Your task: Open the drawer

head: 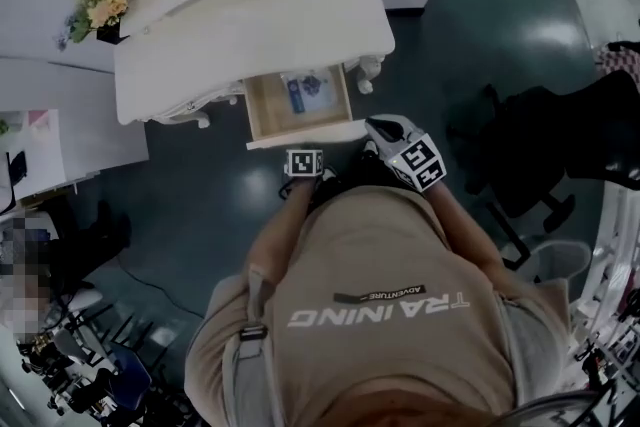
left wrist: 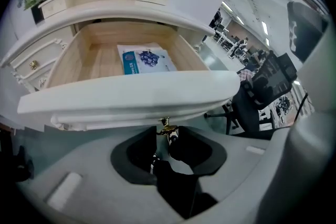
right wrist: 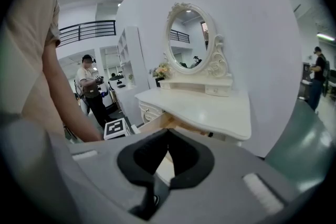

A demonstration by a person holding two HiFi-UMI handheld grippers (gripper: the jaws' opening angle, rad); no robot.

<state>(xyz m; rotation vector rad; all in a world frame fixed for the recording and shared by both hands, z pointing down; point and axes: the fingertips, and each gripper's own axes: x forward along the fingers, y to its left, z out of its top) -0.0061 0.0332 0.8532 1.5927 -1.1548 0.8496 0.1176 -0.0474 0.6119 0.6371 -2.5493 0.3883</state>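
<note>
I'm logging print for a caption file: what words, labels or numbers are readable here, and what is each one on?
"TRAINING": large white letters on the back of the person's shirt, upside down in the head view.
"ADVENTURE": small letters on a dark strip on the same shirt, next to the big word, also upside down.
Packet lying in the open drawer: blue print on white, too blurred to read in any view.

The head view looks steeply down over the person onto the dresser (head: 250,25) and drawer (head: 300,137). The left gripper view sits low, close under the drawer front, facing in. The right gripper view faces the dresser obliquely, farther back. All share the dresser.
</note>
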